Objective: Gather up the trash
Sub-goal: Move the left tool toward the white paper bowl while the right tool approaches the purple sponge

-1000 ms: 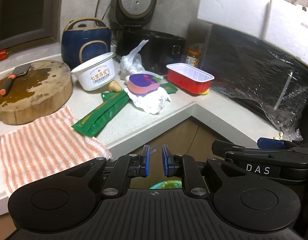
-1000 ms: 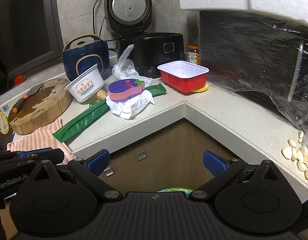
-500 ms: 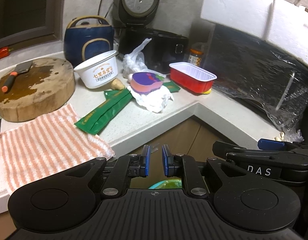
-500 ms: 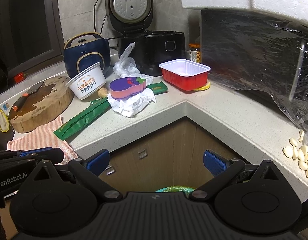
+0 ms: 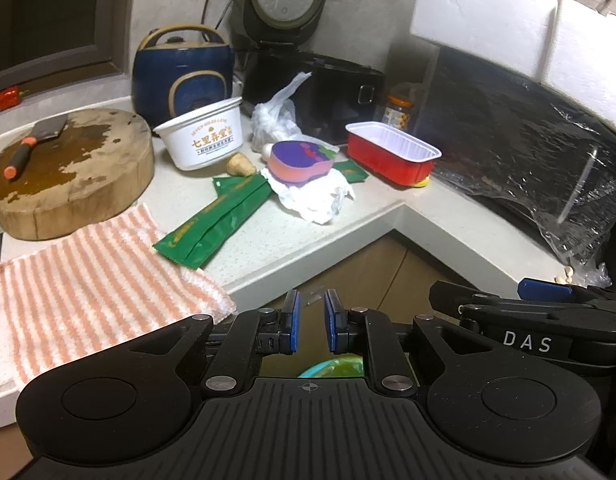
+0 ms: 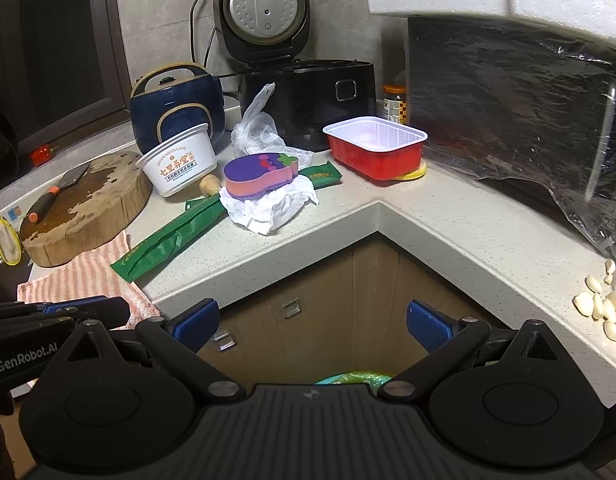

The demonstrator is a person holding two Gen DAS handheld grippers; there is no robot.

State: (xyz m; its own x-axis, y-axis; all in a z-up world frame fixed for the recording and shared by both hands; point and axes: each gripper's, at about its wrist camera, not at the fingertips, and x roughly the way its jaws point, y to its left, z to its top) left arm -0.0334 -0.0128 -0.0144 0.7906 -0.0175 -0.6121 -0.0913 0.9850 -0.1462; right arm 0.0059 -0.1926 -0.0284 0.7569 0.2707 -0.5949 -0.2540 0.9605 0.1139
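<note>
The trash lies in a loose cluster at the inner corner of the bench (image 6: 447, 216): a crumpled white paper wad (image 6: 270, 210) with a purple eggplant-shaped sponge (image 6: 260, 174) resting on top of it, a long green wrapper (image 6: 168, 240) running from under the wad toward the bench edge, a white paper bowl (image 6: 180, 166) just behind, a clear plastic bag (image 6: 256, 128) against the black appliance, and a red tray (image 6: 375, 146) to the right.

Held against the frames from the last second, almost nothing has changed — the clutter sits a shade differently in both views, no more than a small drift of the cameras, and not one piece has been lifted or shifted.

The left claw (image 5: 309, 320) is nearly pressed together, a narrow gap between its blue pads and nothing in it. The right claw (image 6: 311, 320) is spread wide and empty. Both hang in front of the bench, over the cupboard doors, well apart from the litter.

A green-lined bin (image 6: 353, 378) peeks out below the claws. My reading — collection has not begun, and this is a pause before the first reach, most likely the right claw toward the wad or the wrapper.
</note>
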